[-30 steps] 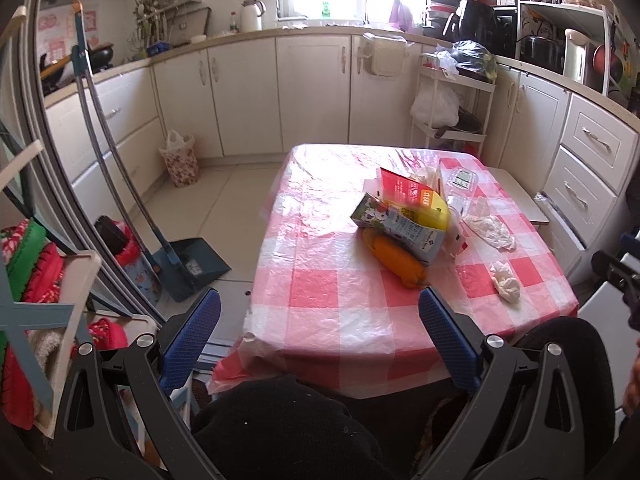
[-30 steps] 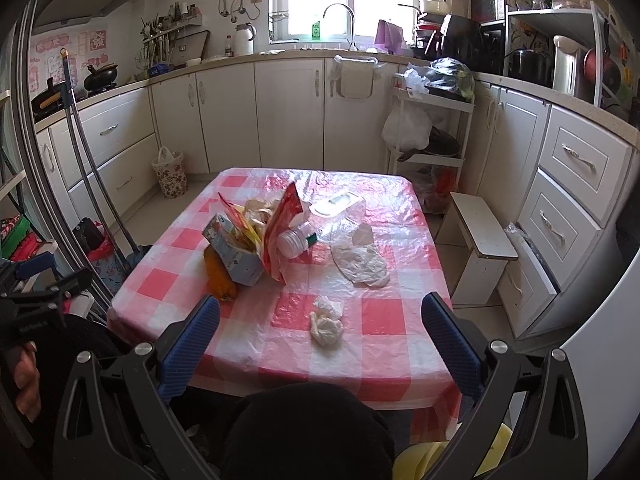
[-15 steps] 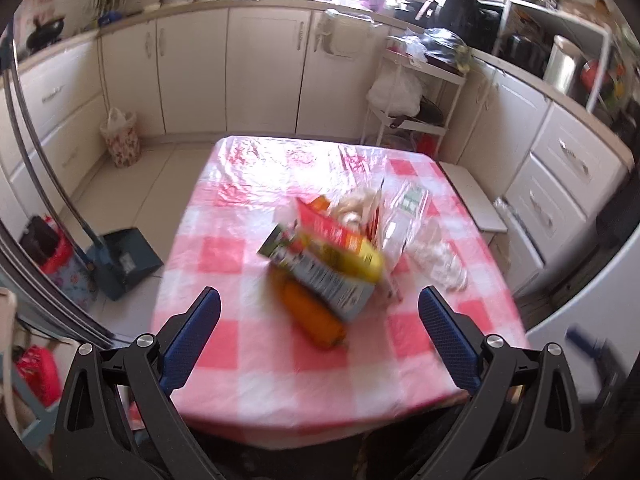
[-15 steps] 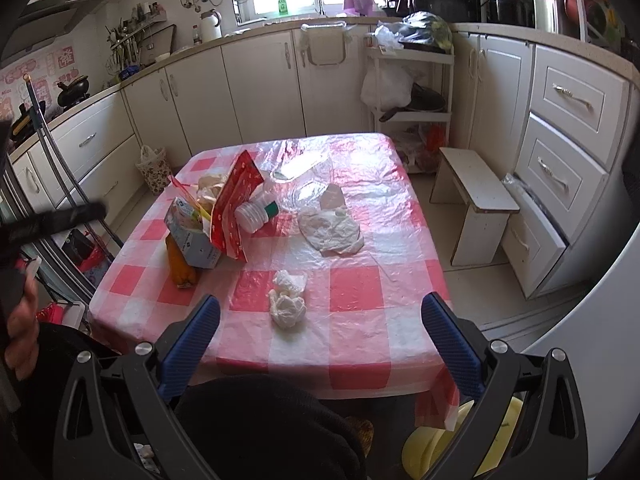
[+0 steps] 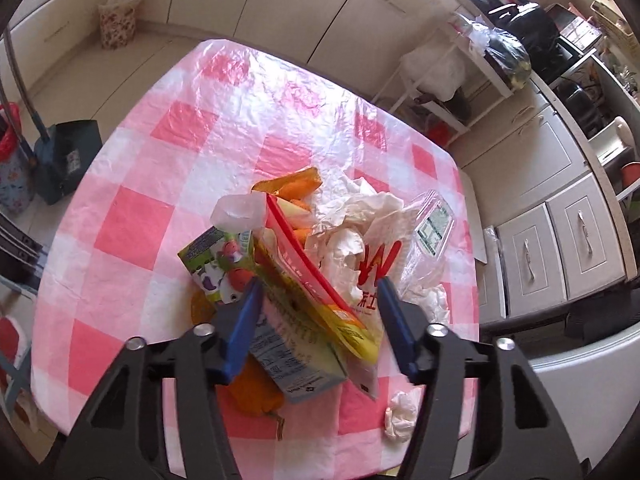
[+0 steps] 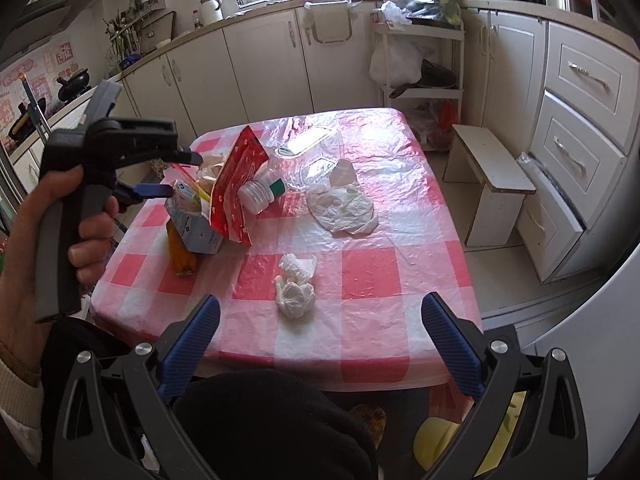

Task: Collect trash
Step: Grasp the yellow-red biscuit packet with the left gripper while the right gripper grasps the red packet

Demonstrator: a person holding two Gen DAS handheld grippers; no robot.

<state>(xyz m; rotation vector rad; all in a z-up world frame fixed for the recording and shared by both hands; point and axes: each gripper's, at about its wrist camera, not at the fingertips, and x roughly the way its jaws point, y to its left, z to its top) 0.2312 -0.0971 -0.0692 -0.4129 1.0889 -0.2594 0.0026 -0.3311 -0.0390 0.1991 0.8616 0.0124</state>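
Observation:
A heap of trash lies on the pink-checked table (image 5: pixel 132 224): a drink carton (image 5: pixel 288 344), a red snack bag (image 5: pixel 308 276), an orange wrapper (image 5: pixel 256 396), crumpled white paper (image 5: pixel 348 216) and a clear plastic bottle (image 5: pixel 432 232). My left gripper (image 5: pixel 318 300) is open, its fingers either side of the carton and the bag, just above them. In the right wrist view it (image 6: pixel 168 176) hovers over the carton (image 6: pixel 192 228). My right gripper (image 6: pixel 320 340) is open and empty at the near table edge, behind a crumpled tissue (image 6: pixel 294 292). A flat white wrapper (image 6: pixel 344 208) lies further back.
A small white stool (image 6: pixel 488 176) stands right of the table. White cabinets (image 6: pixel 264 64) and drawers (image 6: pixel 584 120) line the walls. A dustpan (image 5: pixel 68 156) stands on the floor at left. A yellow bin (image 6: pixel 436 444) shows below the table's near edge.
My left gripper has moved forward and down over the trash heap, and its fingers have narrowed around the carton and bag. My right gripper has barely moved.

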